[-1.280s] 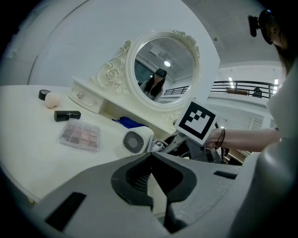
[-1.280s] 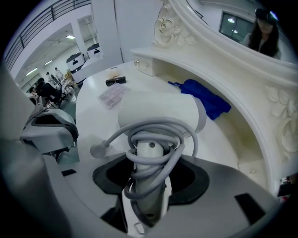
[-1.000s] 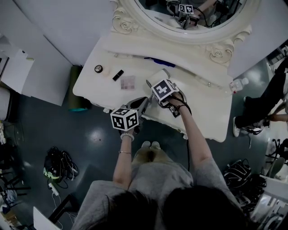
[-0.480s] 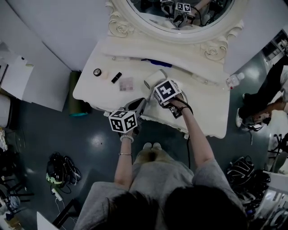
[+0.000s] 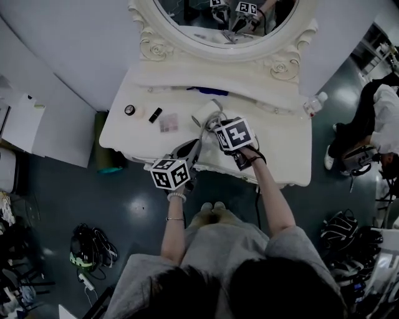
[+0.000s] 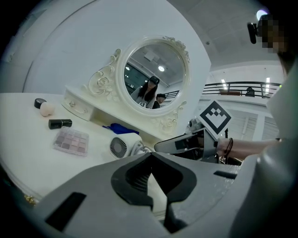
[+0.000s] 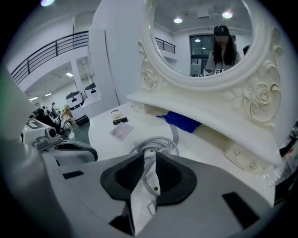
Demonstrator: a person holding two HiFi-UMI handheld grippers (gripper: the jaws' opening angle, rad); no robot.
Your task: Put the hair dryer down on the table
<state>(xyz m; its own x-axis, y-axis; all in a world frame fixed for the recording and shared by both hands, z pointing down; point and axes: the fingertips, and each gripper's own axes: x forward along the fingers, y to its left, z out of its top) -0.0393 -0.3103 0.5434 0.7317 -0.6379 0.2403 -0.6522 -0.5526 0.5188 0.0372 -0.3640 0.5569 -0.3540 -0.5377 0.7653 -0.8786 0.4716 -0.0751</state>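
The white hair dryer (image 5: 204, 113) lies on the white vanity table (image 5: 280, 146), its round grille (image 6: 118, 147) facing my left gripper and a grey cord (image 7: 156, 142) looped round it. My right gripper (image 7: 150, 155) has just been closing, and its jaws now pinch the dryer's white handle (image 7: 145, 186). From the head view it (image 5: 217, 128) sits just right of the dryer body. My left gripper (image 6: 151, 160) hovers at the table's front edge, shut on nothing, a short way from the dryer.
A black lipstick (image 5: 155, 114), a make-up palette (image 5: 169, 123) and a small round jar (image 5: 129, 109) lie on the table's left part. A blue item (image 5: 209, 91) rests under the oval mirror (image 5: 224, 19). A bottle (image 5: 313, 103) stands at the right end.
The right gripper has lifted a little and rolled, and the grey cord now shows beside it. The left gripper has barely moved. The head camera has shifted.
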